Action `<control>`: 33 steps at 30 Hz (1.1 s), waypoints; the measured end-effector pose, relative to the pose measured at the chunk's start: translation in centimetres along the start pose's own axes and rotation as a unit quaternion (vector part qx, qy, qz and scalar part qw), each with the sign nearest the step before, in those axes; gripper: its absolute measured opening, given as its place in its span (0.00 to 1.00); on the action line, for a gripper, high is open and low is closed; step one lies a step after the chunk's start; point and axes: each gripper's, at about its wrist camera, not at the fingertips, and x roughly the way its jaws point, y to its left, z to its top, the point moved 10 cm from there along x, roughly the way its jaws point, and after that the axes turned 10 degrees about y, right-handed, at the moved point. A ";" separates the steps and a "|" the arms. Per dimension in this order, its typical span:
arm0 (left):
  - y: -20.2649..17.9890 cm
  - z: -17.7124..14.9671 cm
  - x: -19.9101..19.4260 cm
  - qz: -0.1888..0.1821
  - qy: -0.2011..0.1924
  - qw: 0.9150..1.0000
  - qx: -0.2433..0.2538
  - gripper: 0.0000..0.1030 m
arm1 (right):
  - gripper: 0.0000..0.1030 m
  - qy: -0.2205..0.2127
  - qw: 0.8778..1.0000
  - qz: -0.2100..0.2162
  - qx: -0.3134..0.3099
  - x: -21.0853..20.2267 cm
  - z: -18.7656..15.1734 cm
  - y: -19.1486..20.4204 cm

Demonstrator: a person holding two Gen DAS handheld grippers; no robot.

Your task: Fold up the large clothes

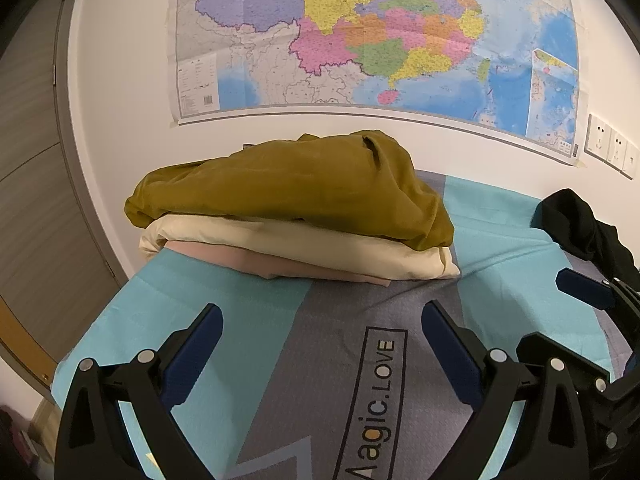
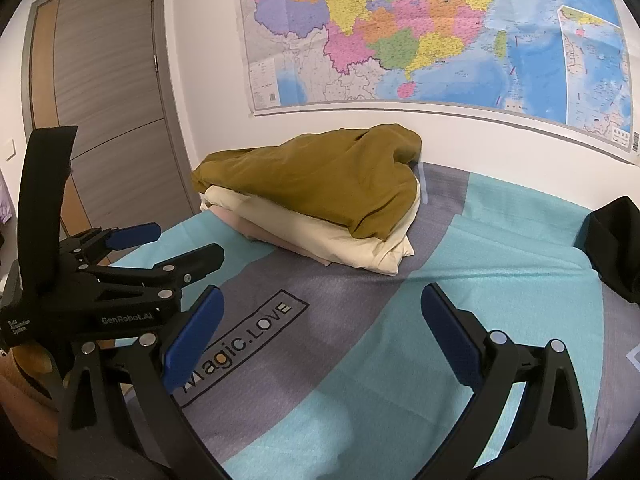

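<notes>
Bedding in teal and grey (image 1: pixel 248 320), printed with "Magic.LOVE", fills the foreground under both tools, with a big wall map (image 1: pixel 380 40) behind. Starting at the left gripper (image 1: pixel 322 336): its blue-padded fingers stand spread wide with nothing between them, hovering low over the grey band of the sheet. Just to its right, the right gripper (image 2: pixel 322 320) is likewise spread and empty, and from its camera the left tool shows at the left edge, close alongside. Further out, near the wall, sits a stack of three folded pieces: a mustard garment (image 1: pixel 288 188) on top, a cream one (image 1: pixel 304 248) under it, a pink one (image 1: pixel 280 268) at the bottom, all resting on the bed. Off to the right edge lies a crumpled black garment (image 1: pixel 588 232), unfolded and apart from the stack; a door (image 2: pixel 108 92) is at far left.

My read is that the black piece is next. To do it well, I'd swing both tools right together, pinch it at two well-separated points such as shoulders or hem corners, lift until it hangs free, then lay it flat on the bare sheet in front of the stack before making any fold, smoothing wrinkles first so the creases land straight
</notes>
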 end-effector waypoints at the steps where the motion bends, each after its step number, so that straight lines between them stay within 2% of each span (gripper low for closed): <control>1: 0.0 -0.1 0.0 0.000 0.001 1.000 0.000 0.93 | 0.94 0.000 1.000 0.000 0.000 0.0 -0.1 0.0; 33: -0.5 -0.6 -0.2 -0.002 0.005 1.000 0.002 0.93 | 0.94 0.004 1.000 0.000 0.010 -0.4 -0.6 -0.1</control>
